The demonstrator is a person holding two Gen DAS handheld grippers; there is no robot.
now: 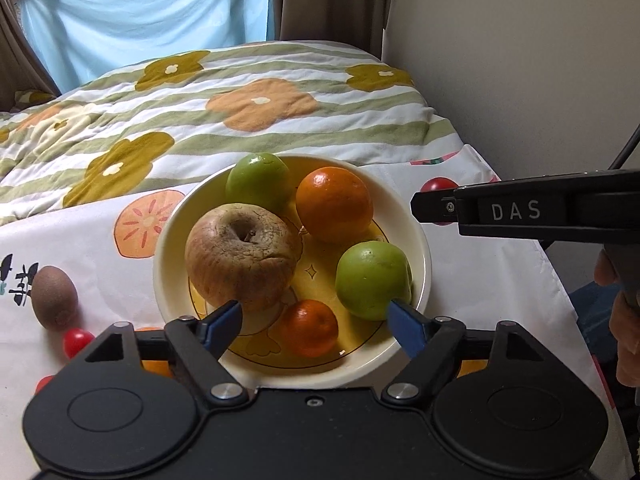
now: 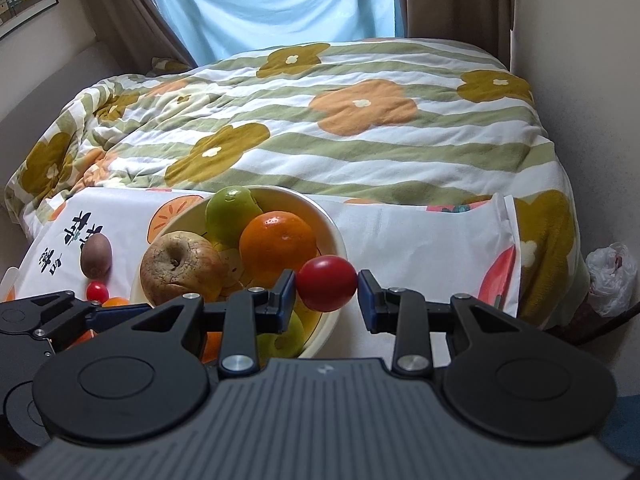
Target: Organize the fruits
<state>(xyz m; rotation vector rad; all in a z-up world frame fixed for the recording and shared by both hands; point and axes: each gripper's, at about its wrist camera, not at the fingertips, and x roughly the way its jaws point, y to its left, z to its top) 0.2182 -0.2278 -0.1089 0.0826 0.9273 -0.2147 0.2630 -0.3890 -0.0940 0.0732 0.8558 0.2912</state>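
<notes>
A cream and yellow bowl (image 1: pixel 420 240) holds a wrinkled brown apple (image 1: pixel 240 256), two green apples (image 1: pixel 258 182) (image 1: pixel 372 280), a large orange (image 1: pixel 334 204) and a small orange (image 1: pixel 308 326). My left gripper (image 1: pixel 316 316) is open and empty over the bowl's near rim. My right gripper (image 2: pixel 327 294) is shut on a red tomato (image 2: pixel 326 282), just right of the bowl (image 2: pixel 328 220). In the left wrist view the tomato (image 1: pixel 438 185) shows behind the right gripper's finger. A kiwi (image 1: pixel 54 296) and small red tomatoes (image 1: pixel 78 342) lie left of the bowl.
The bowl stands on a white cloth with fruit prints (image 1: pixel 480 264), against a bed with a flowered striped quilt (image 1: pixel 260 100). A wall is to the right. A white plastic bag (image 2: pixel 612 276) sits on the floor at the right. An orange (image 2: pixel 116 302) lies by the left gripper.
</notes>
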